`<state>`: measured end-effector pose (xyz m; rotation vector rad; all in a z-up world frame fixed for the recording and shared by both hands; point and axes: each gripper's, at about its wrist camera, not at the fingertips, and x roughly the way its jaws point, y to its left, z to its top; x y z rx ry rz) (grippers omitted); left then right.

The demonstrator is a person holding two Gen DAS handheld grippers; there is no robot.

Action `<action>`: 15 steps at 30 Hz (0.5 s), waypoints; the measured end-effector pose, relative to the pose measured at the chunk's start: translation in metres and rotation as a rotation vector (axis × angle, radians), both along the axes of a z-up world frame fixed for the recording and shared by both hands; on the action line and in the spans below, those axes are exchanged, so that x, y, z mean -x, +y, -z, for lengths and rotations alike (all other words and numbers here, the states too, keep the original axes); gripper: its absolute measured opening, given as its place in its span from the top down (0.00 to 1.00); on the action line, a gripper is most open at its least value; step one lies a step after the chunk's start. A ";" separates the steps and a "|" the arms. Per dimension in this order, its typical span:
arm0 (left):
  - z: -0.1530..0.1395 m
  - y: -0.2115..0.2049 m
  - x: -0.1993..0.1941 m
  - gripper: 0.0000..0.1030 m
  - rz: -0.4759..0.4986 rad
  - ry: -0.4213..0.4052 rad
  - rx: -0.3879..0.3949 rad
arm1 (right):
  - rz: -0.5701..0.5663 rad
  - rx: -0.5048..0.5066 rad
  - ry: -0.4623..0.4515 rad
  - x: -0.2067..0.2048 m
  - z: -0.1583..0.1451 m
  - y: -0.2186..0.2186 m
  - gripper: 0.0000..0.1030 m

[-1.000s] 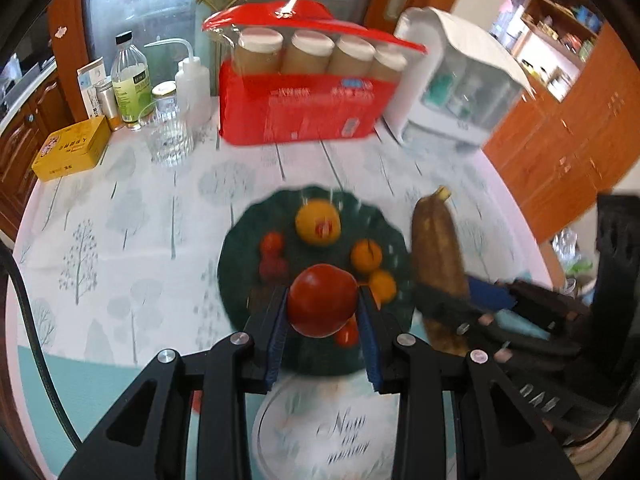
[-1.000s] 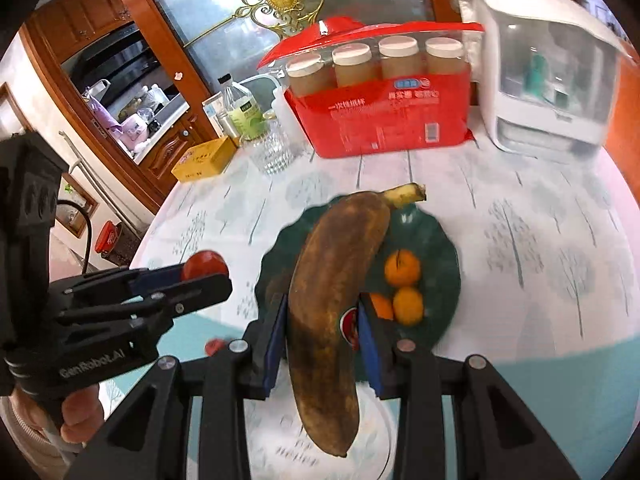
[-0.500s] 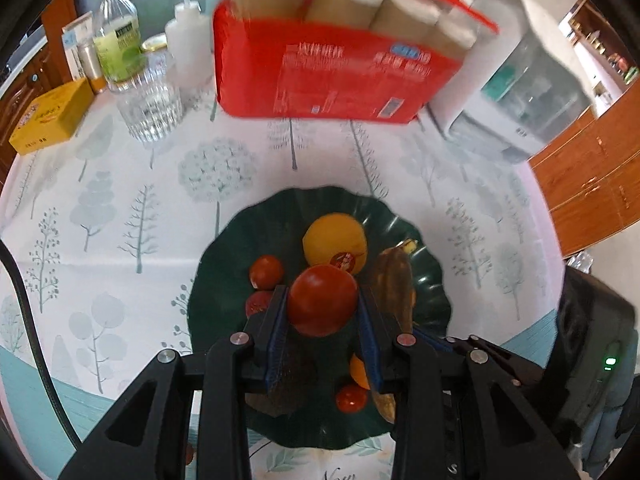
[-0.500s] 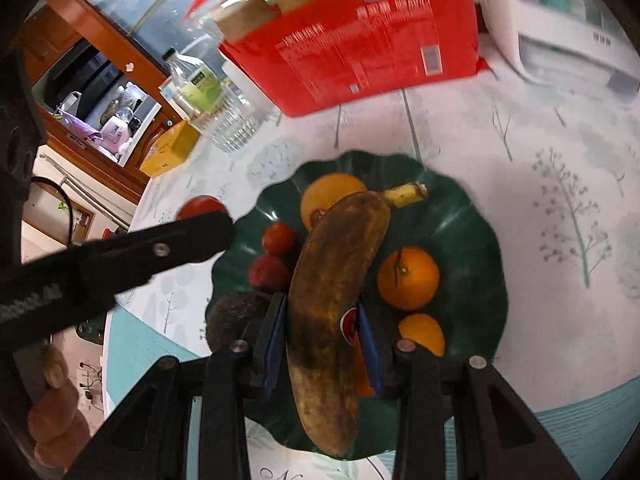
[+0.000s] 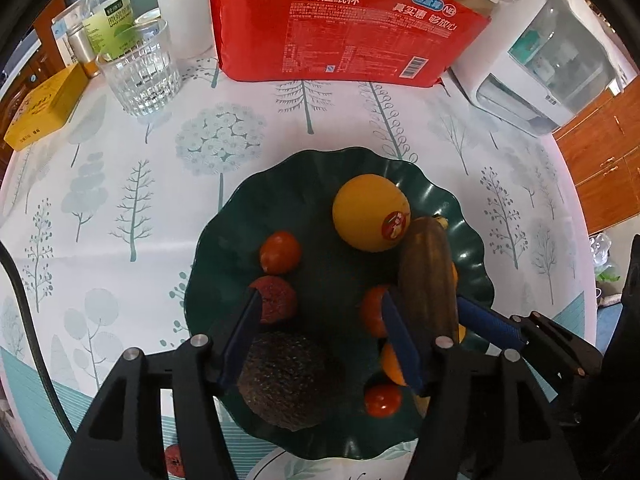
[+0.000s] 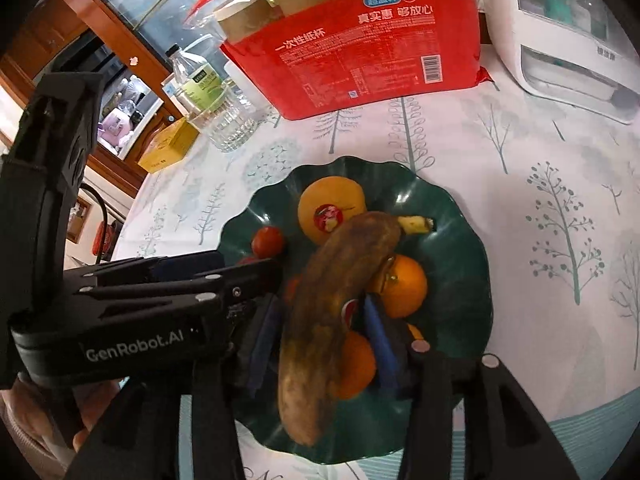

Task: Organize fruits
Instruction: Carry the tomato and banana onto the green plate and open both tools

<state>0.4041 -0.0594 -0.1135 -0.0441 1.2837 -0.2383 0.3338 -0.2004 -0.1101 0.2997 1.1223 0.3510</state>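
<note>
A dark green plate (image 5: 304, 164) (image 6: 460, 208) holds a yellow orange (image 5: 372, 212), a small tomato (image 5: 280, 252), a lychee (image 5: 274, 300), an avocado (image 5: 288, 384) and several small oranges. My left gripper (image 5: 322, 300) hangs low over the plate, its jaws opening with nothing between them. A red tomato (image 5: 372, 312) rests by its right pad, half hidden. The brown banana (image 6: 332, 320) lies across the oranges. My right gripper (image 6: 322, 308) straddles it, jaws opening, and the pads stand clear of the peel. The left gripper (image 6: 248, 270) sits close on the left in the right wrist view.
Behind the plate stand a red pack of paper cups (image 5: 348, 28), a glass (image 5: 140, 76), a bottle (image 5: 110, 12) and a yellow box (image 5: 40, 112). A white appliance (image 5: 552, 68) fills the back right. One lychee (image 5: 174, 456) lies off the plate. A hand (image 6: 92, 428) holds the left gripper.
Both grippers sank onto the plate. The left jaws spread and the red tomato left them. The right jaws widened off the banana, which now rests on the oranges.
</note>
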 end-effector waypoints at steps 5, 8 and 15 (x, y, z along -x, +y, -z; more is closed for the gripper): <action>-0.008 0.005 0.003 0.41 0.008 -0.021 -0.007 | -0.024 0.019 -0.015 0.002 -0.002 0.009 0.53; -0.016 0.008 0.006 0.41 0.013 -0.043 -0.013 | -0.046 0.049 -0.025 0.003 -0.004 0.017 0.50; -0.034 0.016 0.013 0.41 0.010 -0.080 -0.008 | -0.085 0.046 -0.041 0.008 -0.012 0.029 0.49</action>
